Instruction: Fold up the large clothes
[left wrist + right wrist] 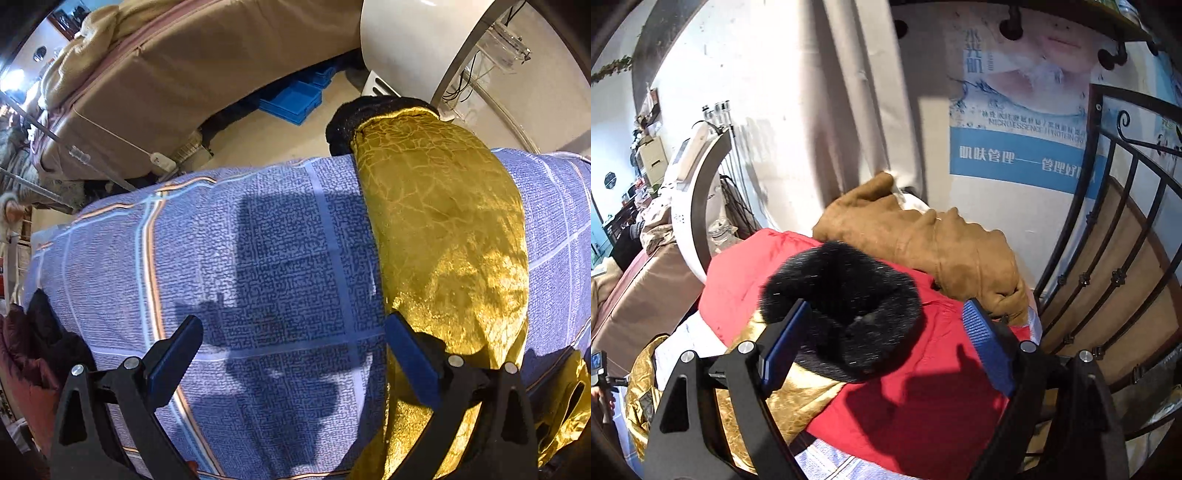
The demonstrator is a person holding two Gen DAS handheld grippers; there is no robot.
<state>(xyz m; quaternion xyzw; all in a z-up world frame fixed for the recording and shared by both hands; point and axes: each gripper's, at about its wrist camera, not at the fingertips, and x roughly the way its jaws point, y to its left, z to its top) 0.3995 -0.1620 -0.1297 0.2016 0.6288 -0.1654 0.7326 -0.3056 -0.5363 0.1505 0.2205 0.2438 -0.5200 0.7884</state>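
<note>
Both grippers spread wide over a garment on a bed.
A tan suede coat and red quilted jacket crowd the blue checked bedcover; the shiny gold crackle-patterned sleeve, black fur cuff, lies beside the left gripper and under the right gripper.

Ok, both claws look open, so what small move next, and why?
Probably close the right claw on the black fur cuff lying between its open fingers. That cuff ends the crinkled gold sleeve, which lies stretched over the blue checked bedcover, unfolded; the left claw holds nothing.
</note>
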